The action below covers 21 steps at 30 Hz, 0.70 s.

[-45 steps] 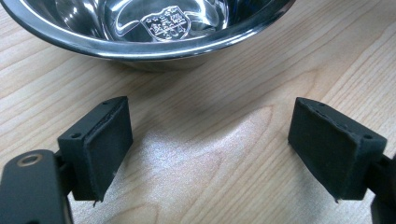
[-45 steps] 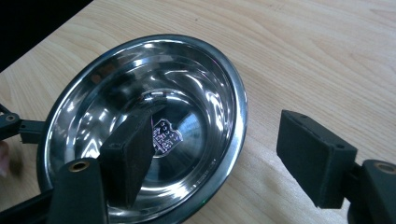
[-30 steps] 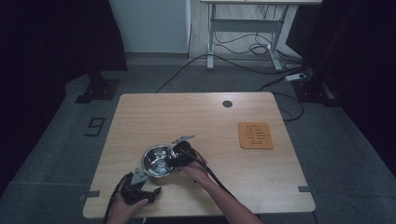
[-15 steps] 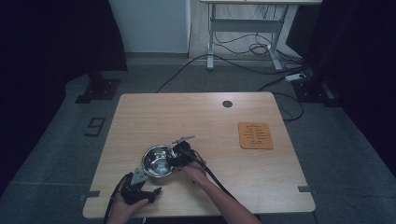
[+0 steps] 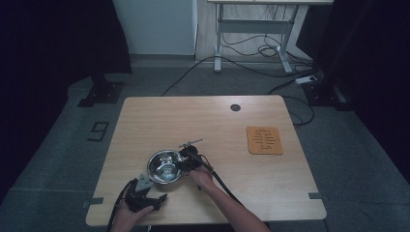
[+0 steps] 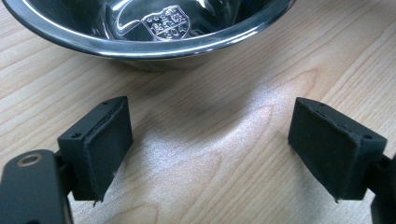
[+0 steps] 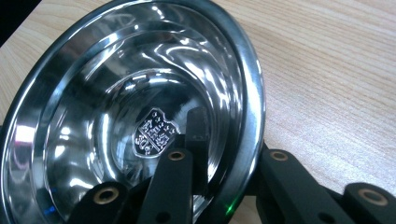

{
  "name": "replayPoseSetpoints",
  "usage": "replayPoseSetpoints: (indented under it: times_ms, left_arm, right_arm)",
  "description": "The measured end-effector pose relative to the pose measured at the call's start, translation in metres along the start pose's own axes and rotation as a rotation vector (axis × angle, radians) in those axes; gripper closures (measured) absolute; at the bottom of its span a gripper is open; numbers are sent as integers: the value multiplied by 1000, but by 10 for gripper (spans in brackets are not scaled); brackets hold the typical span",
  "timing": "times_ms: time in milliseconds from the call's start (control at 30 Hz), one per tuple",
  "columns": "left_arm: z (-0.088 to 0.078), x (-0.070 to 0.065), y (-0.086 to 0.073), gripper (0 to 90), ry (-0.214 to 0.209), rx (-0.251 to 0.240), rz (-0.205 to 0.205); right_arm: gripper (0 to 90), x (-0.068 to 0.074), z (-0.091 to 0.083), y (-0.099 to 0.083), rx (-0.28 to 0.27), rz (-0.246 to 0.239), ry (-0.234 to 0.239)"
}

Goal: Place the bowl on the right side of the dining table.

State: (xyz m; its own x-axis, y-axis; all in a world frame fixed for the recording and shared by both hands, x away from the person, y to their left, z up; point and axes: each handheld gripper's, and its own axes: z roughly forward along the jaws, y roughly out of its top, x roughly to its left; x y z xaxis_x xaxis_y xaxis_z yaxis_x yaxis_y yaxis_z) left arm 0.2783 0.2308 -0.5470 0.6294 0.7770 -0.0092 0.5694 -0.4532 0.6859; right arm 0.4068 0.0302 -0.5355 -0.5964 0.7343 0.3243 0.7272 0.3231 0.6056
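A shiny steel bowl (image 5: 165,166) with an embossed crest stands on the wooden table (image 5: 203,121) near its front left. My right gripper (image 5: 186,162) is at the bowl's right rim. In the right gripper view one jaw is inside the bowl (image 7: 140,93) and the other outside. The right gripper (image 7: 229,149) has just been closing and is now shut on the rim. My left gripper (image 5: 145,186) rests near the front edge, just in front of the bowl (image 6: 154,42). The left gripper (image 6: 210,135) is open, with bare wood between its pads.
An orange square mat (image 5: 264,140) lies at the table's right. A dark round grommet (image 5: 235,107) sits near the far edge. Beyond the table, cables and a desk frame (image 5: 251,34) stand on the grey floor.
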Motion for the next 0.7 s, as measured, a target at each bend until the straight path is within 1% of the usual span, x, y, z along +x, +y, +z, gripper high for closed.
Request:
replayPoseSetpoints:
  times_ms: [33, 67, 100, 133, 200, 233, 267, 400, 700]
  left_arm:
    - [0, 0, 0, 133, 0, 0, 0]
    - [0, 0, 0, 133, 1, 0, 0]
    - [0, 0, 0, 133, 1, 0, 0]
    - [0, 0, 0, 133, 0, 0, 0]
    - [0, 0, 0, 133, 0, 1, 2]
    - [0, 0, 0, 133, 0, 1, 2]
    - [0, 0, 0, 133, -1, 0, 0]
    - [0, 0, 0, 133, -1, 0, 0]
    - [0, 0, 0, 133, 0, -1, 0]
  right_arm:
    - [806, 0, 0, 0, 0, 0, 0]
    - [827, -2, 0, 1, 8, 16, 15]
    - [827, -2, 0, 1, 8, 16, 15]
    - [841, -3, 0, 1, 10, 29, 27]
    - [862, -5, -1, 2, 5, 38, 62]
    - [862, -5, -1, 2, 5, 38, 62]
    - [863, -3, -1, 2, 2, 36, 51]
    - [863, -3, -3, 2, 0, 29, 50]
    - [861, -3, -10, 3, -31, 41, 65]
